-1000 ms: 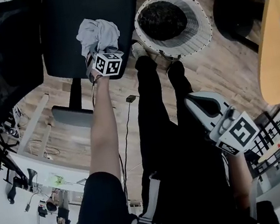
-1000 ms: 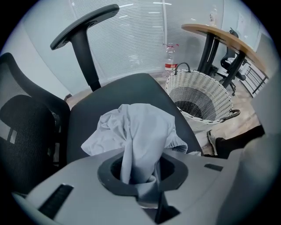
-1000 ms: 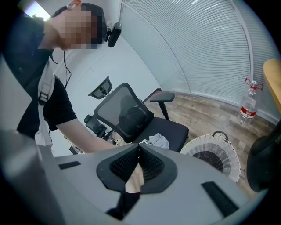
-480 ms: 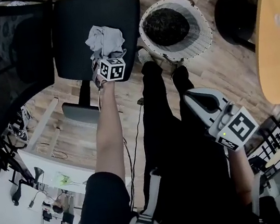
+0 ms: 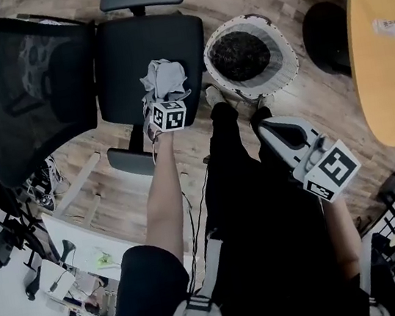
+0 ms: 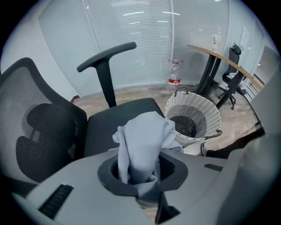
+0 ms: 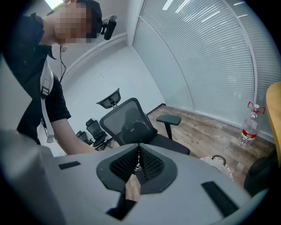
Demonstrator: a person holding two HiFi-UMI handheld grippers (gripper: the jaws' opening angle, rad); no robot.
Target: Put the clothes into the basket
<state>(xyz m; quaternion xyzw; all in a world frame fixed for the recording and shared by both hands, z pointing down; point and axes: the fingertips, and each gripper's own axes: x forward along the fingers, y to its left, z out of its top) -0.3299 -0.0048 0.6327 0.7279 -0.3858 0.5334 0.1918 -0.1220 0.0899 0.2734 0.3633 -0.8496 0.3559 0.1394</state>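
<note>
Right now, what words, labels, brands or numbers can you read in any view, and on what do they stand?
Nothing is legible in any view.
Bottle, red label: too small to read.
White item on the table: print blurred.
Marker cubes: square patterns only, no letters.

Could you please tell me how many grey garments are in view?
1. The grey garment is pinched in the left gripper, over the chair seat. More clothes could lie hidden inside the dark basket.
</note>
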